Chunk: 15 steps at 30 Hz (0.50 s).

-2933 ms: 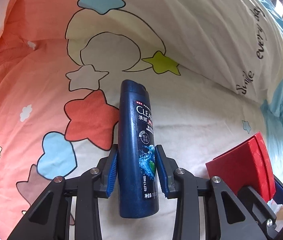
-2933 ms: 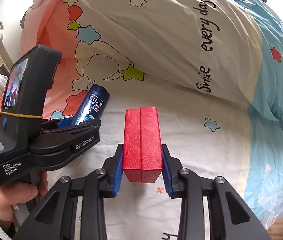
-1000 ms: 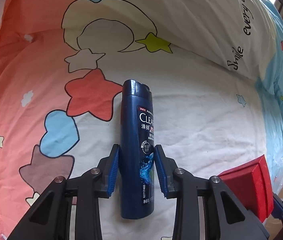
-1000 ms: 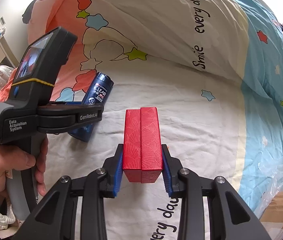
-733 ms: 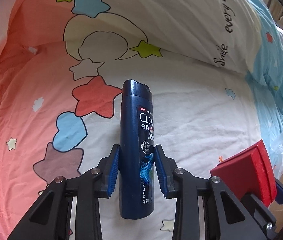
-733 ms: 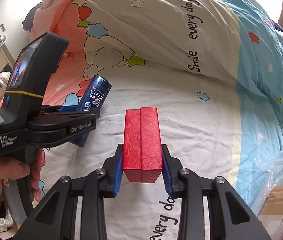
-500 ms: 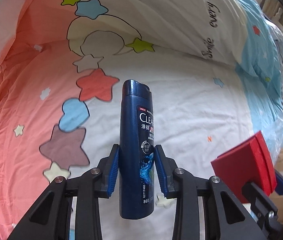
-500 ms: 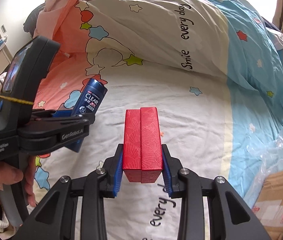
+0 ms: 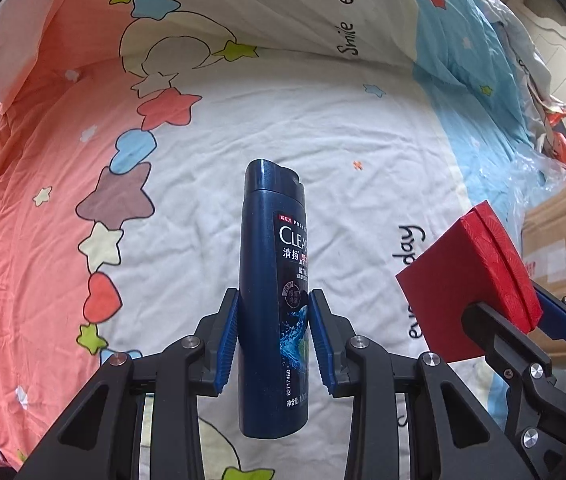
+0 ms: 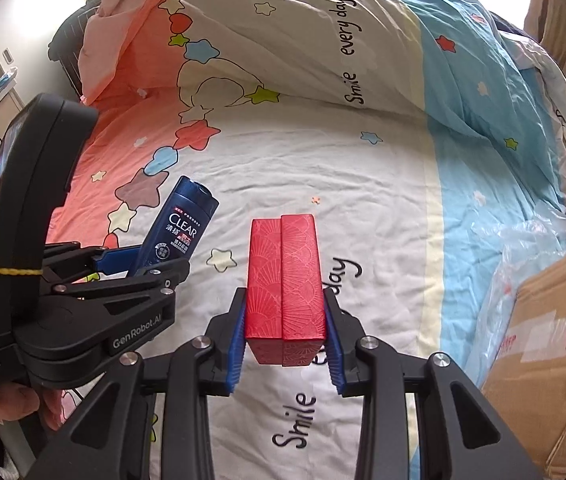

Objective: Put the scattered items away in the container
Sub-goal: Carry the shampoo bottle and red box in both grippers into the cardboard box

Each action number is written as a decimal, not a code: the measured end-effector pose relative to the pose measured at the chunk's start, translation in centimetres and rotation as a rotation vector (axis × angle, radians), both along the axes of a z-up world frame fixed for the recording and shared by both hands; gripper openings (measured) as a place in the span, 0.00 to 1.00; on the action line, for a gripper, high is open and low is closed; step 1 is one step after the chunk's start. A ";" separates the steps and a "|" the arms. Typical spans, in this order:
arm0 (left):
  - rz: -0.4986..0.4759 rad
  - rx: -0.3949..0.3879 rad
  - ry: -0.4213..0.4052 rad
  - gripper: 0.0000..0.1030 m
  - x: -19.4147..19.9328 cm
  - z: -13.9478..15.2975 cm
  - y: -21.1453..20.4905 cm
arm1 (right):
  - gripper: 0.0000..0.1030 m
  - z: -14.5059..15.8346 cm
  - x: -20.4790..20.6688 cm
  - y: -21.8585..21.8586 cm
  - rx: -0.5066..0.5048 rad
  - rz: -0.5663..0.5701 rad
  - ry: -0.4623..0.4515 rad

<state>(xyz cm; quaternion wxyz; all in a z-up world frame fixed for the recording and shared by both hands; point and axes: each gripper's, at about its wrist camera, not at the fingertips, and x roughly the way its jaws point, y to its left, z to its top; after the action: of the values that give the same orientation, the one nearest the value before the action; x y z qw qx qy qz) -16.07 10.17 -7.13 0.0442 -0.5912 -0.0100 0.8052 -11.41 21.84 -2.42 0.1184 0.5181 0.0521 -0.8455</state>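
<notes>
We hold the shampoo bottle [image 9: 273, 300] clamped upright in our left gripper [image 9: 273, 340] and the red box [image 10: 285, 280] clamped in our right gripper [image 10: 285, 336]. The cardboard box [image 10: 547, 360] lies off to the right, nearer our right hand. The bottle reads "CLEAR"; the quilt [image 10: 363, 168], "Smile every day".

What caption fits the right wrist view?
Right tool grips a red box above the bedspread; left tool holds a shampoo bottle.

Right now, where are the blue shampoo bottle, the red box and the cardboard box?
blue shampoo bottle [image 9: 273, 300]: left wrist view, label.
red box [image 10: 285, 276]: right wrist view, patterned top face.
cardboard box [image 10: 551, 360]: right wrist view, taped side.
</notes>
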 end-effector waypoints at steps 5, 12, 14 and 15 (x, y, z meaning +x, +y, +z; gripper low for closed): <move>-0.002 -0.004 -0.007 0.33 1.9 0.4 0.2 | 0.31 0.1 1.4 0.2 0.001 -0.013 -0.006; -0.002 -0.007 -0.013 0.34 3.7 1.1 0.7 | 0.31 1.2 2.8 0.7 -0.001 -0.031 0.007; -0.012 -0.007 -0.008 0.34 4.1 1.5 1.1 | 0.31 1.5 3.2 1.0 -0.003 -0.037 0.012; -0.015 -0.007 -0.005 0.34 4.3 1.7 1.3 | 0.31 1.6 3.4 1.2 -0.003 -0.041 0.014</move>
<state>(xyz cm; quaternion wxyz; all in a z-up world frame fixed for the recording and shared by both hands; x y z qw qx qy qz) -11.75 11.43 -5.47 0.0481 -0.5934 -0.0026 0.8035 -8.03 23.07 -0.82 0.1015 0.5128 0.0408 -0.8515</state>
